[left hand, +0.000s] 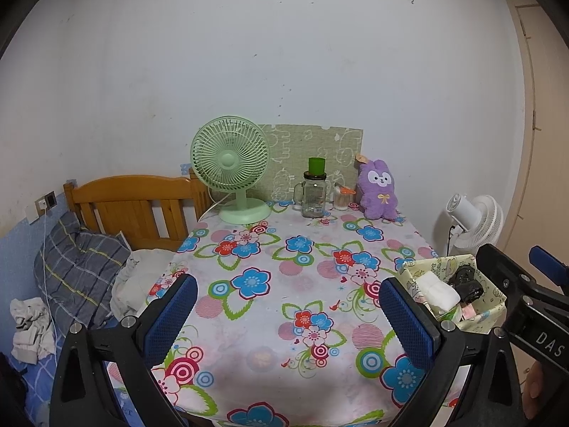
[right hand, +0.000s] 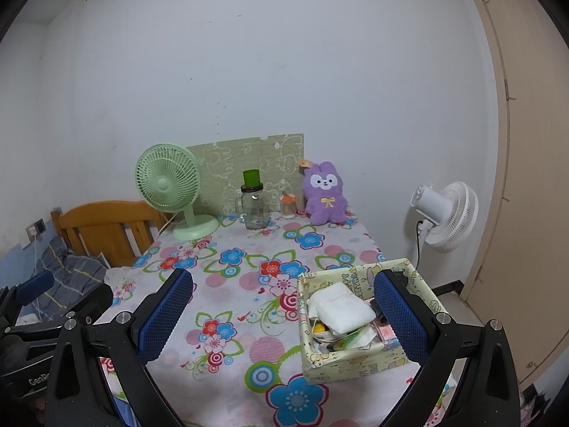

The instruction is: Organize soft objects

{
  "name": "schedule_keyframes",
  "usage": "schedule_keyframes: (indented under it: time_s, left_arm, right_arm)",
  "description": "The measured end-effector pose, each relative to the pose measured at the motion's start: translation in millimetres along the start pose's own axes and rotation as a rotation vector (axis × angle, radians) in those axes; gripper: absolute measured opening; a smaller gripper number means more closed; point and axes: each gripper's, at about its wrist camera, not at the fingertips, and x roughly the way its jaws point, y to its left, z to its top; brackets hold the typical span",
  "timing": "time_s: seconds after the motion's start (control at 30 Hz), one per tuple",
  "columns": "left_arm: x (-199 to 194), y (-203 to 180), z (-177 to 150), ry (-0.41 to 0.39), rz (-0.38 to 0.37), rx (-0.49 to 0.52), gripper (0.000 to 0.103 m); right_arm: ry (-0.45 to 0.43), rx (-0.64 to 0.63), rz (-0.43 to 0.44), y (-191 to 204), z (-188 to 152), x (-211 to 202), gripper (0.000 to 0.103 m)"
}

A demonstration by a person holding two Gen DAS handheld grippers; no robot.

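Purple plush rabbit (left hand: 378,190) sits at the table's (left hand: 284,306) 1 o'clock far edge, beside the jar (left hand: 314,195). Both grippers, left (left hand: 288,323) and right (right hand: 284,318), gape wide, holding nothing; the box (right hand: 355,356) lies at 3 o'clock.

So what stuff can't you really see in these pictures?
- Bottom of the box: in the right wrist view the white pad covers whatever lies under it.
- Black thing in the box: left wrist view, too small to name.
- Small jar beside the purple bunny: contents too small in both views.
- Near table edge: cut off by the frame and by the left gripper.
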Motion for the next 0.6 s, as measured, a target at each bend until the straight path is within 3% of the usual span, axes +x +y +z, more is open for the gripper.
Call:
schedule_keyframes:
  time_s: [0.6]
  left_arm:
    - [1.0, 0.4, -1.5, 0.007, 0.001, -0.011, 0.103]
  right_arm:
    - [0.005, -0.004, -0.002, 0.3, 0.4, 1.4, 0.103]
